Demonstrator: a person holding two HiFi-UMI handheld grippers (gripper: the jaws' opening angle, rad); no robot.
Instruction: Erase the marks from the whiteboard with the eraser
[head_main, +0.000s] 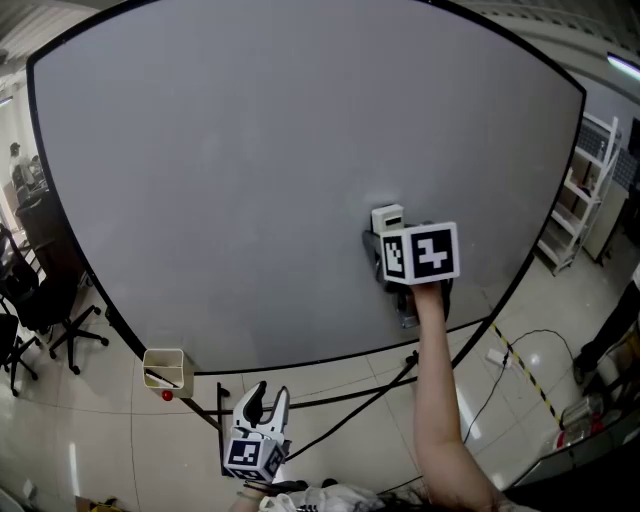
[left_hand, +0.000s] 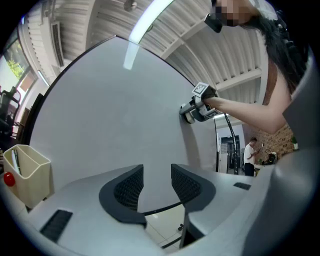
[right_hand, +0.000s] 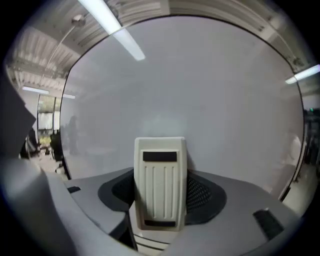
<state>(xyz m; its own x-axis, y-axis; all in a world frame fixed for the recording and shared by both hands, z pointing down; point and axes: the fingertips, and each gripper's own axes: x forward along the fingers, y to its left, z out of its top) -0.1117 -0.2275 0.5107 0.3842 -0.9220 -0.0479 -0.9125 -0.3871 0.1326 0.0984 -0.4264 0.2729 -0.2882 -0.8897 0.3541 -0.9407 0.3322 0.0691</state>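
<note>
A large whiteboard (head_main: 250, 180) fills the head view; its surface looks plain grey-white with no marks I can make out. My right gripper (head_main: 392, 236) is shut on a cream ribbed eraser (right_hand: 160, 182), whose top (head_main: 387, 216) is pressed against the board at its lower right. In the right gripper view the eraser stands upright between the dark pads (right_hand: 200, 194). My left gripper (head_main: 268, 402) hangs low below the board's bottom edge, open, with nothing between its pads (left_hand: 129, 187). The left gripper view shows the right gripper (left_hand: 191, 111) against the board (left_hand: 110, 115).
A cream pen holder (head_main: 165, 371) with a marker and a red magnet hangs at the board's lower left edge. The board's stand legs (head_main: 360, 405) cross the tiled floor. Office chairs (head_main: 40, 310) stand left, a white rack (head_main: 580, 190) and a cable (head_main: 500, 375) right.
</note>
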